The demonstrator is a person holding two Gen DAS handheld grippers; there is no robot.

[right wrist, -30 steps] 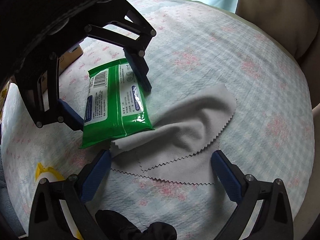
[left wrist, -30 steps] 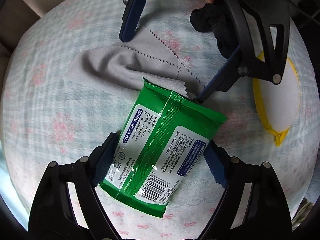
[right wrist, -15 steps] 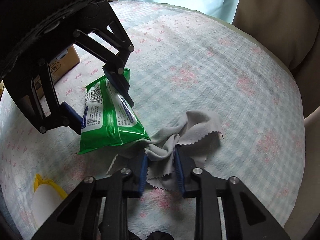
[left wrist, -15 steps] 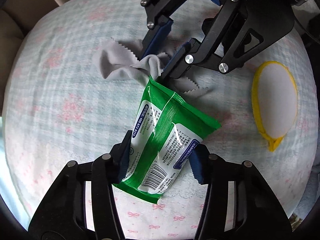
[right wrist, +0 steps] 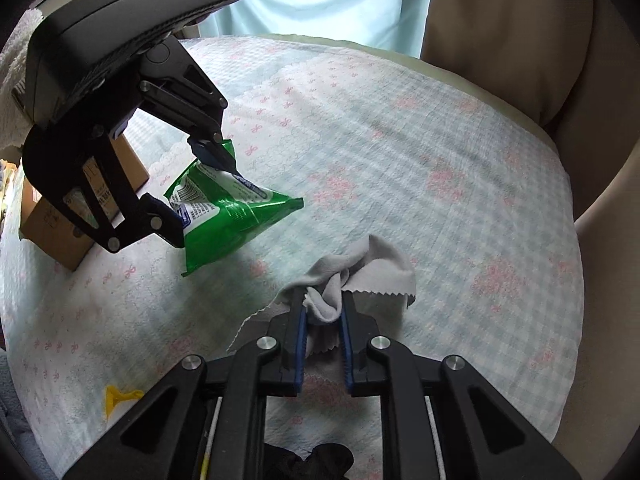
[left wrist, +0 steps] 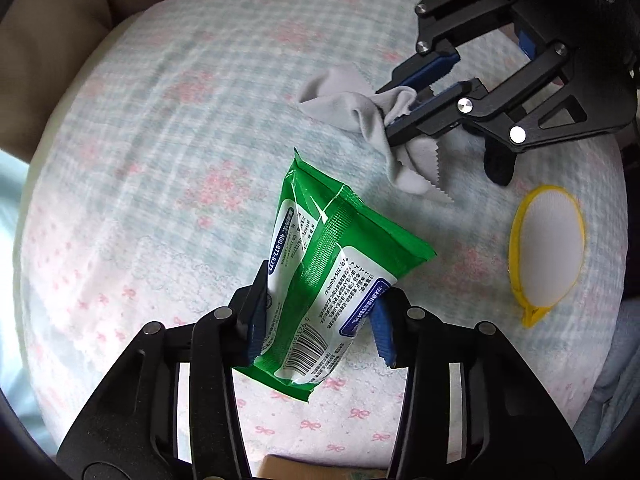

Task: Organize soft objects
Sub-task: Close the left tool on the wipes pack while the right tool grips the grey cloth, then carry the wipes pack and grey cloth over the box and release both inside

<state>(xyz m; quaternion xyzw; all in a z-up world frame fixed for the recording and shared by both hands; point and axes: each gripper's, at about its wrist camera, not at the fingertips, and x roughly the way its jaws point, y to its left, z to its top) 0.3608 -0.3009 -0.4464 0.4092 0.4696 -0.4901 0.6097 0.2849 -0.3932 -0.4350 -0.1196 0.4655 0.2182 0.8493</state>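
My left gripper (left wrist: 316, 316) is shut on a green pack of wet wipes (left wrist: 320, 264) and holds it lifted above the bed; the pack also shows in the right wrist view (right wrist: 224, 208), with the left gripper (right wrist: 192, 188) around it. My right gripper (right wrist: 322, 300) is shut on a bunched grey cloth with zigzag edges (right wrist: 360, 268), raised off the quilt. In the left wrist view the right gripper (left wrist: 404, 108) pinches the grey cloth (left wrist: 360, 108) at the upper right.
A yellow-rimmed white oval pad (left wrist: 548, 248) lies on the pale checked quilt (left wrist: 168, 160) at the right. A brown cardboard box (right wrist: 72, 216) stands at the quilt's left edge. Beige cushions (right wrist: 540, 40) ring the far side.
Both grippers closed, the left on the wipes pack and the right on the cloth, bunching it. Both lifted their loads off the quilt and moved apart.
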